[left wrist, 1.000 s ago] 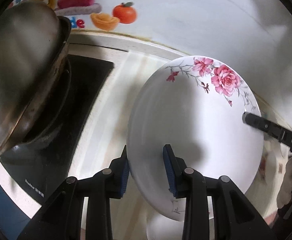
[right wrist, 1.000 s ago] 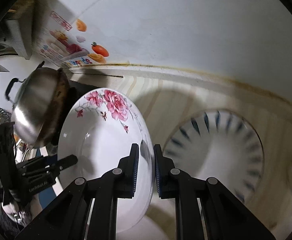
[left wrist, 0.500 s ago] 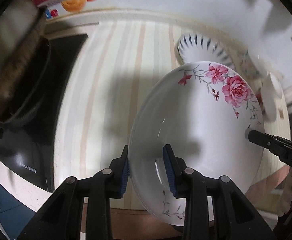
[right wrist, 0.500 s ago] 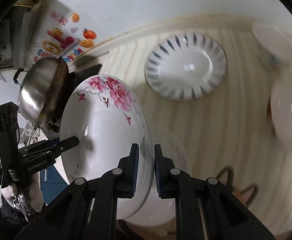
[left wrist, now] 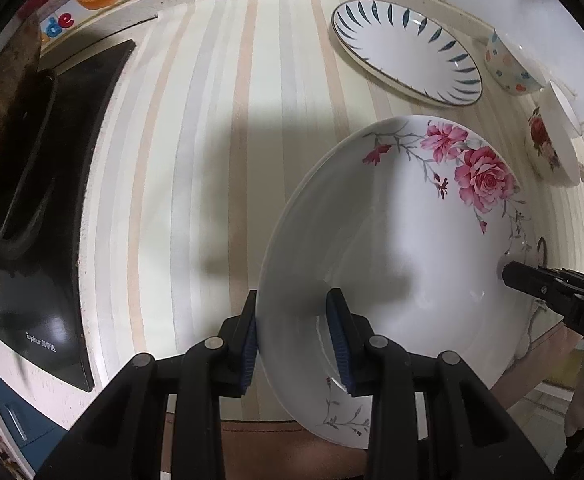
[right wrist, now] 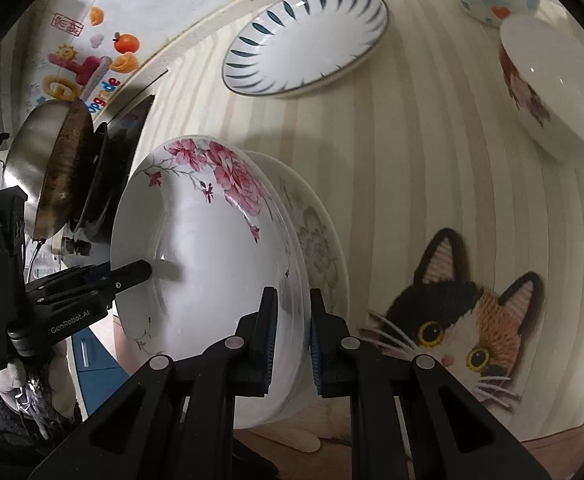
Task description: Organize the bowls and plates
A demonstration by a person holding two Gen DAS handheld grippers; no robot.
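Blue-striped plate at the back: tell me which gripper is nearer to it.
Right, slightly. Both grippers, left gripper and right gripper, clamp the rose plate's opposite rims; the blue-striped plate lies beyond, rightward.

Steel wok (right wrist: 48, 168) on black cooktop (left wrist: 32, 240) (left); cat mat (right wrist: 463, 320).

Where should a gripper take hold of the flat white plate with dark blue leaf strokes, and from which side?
Grip the white plate with dark blue leaf strokes at its raised rim, one finger above and one beneath. It lies flat, so come low from the open striped countertop side; bowls crowd its other side.
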